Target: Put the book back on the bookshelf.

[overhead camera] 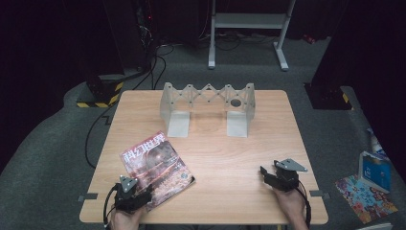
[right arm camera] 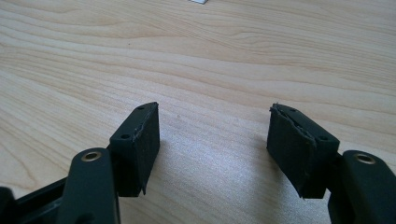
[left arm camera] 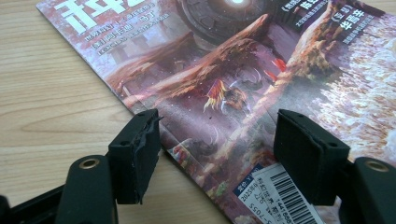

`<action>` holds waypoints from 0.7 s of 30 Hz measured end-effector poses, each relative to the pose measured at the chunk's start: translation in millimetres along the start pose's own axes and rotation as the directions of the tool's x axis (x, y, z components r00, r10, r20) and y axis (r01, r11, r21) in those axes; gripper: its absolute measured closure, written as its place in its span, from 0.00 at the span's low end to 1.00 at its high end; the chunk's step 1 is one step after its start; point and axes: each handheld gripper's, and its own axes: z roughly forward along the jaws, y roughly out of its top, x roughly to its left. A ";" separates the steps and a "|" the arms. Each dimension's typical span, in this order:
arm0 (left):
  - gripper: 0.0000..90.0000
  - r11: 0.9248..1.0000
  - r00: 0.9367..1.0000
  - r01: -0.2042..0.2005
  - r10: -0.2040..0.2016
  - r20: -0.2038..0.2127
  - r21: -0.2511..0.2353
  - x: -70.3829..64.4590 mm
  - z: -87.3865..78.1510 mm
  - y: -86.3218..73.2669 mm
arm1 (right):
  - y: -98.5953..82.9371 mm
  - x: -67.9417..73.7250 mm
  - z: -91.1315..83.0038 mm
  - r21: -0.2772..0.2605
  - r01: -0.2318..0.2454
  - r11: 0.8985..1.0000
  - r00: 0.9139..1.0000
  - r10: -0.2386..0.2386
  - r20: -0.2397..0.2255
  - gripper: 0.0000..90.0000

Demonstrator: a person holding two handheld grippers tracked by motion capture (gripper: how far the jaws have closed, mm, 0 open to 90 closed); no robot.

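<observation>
A magazine (overhead camera: pixel 157 167) with a reddish cover and white title characters lies flat at the table's front left, turned at an angle. My left gripper (overhead camera: pixel 135 195) hovers low over its near corner, open; in the left gripper view the jaws straddle the cover (left arm camera: pixel 219 84) by the barcode label (left arm camera: pixel 275 198), with nothing between them. My right gripper (overhead camera: pixel 273 176) rests at the front right, open over bare wood (right arm camera: pixel 210 70). A grey expandable rack (overhead camera: pixel 207 106) with scissor-lattice back stands upright at the table's far middle.
The wooden table (overhead camera: pixel 225 158) has free room between magazine and right gripper. Off the table's right, on the carpet, lie a blue box (overhead camera: pixel 375 171) and a colourful booklet (overhead camera: pixel 366 197). A white stand frame (overhead camera: pixel 249 28) and cables sit behind.
</observation>
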 end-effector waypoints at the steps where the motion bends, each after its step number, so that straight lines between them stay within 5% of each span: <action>1: 0.35 1.000 1.000 -0.002 0.002 0.001 0.000 -1.8 -0.4 -0.4 | 0.0 0.0 0.0 0.000 0.000 1.000 1.000 0.000 0.000 0.38; 13: 0.36 0.999 0.999 -0.041 0.041 0.003 0.005 -20.7 -5.2 -3.1 | 0.0 0.0 0.0 0.000 0.000 1.000 1.000 0.000 -0.001 0.38; 15: 0.45 0.998 0.998 -0.065 0.065 0.008 -0.002 -27.8 -7.2 -3.5 | 0.0 0.0 0.0 0.000 0.000 1.000 1.000 0.000 0.000 0.38; 21: 0.46 0.994 0.991 -0.110 0.111 0.071 -0.009 -48.4 -5.8 -3.3 | 0.0 0.0 0.0 0.000 0.000 1.000 1.000 0.000 -0.001 0.38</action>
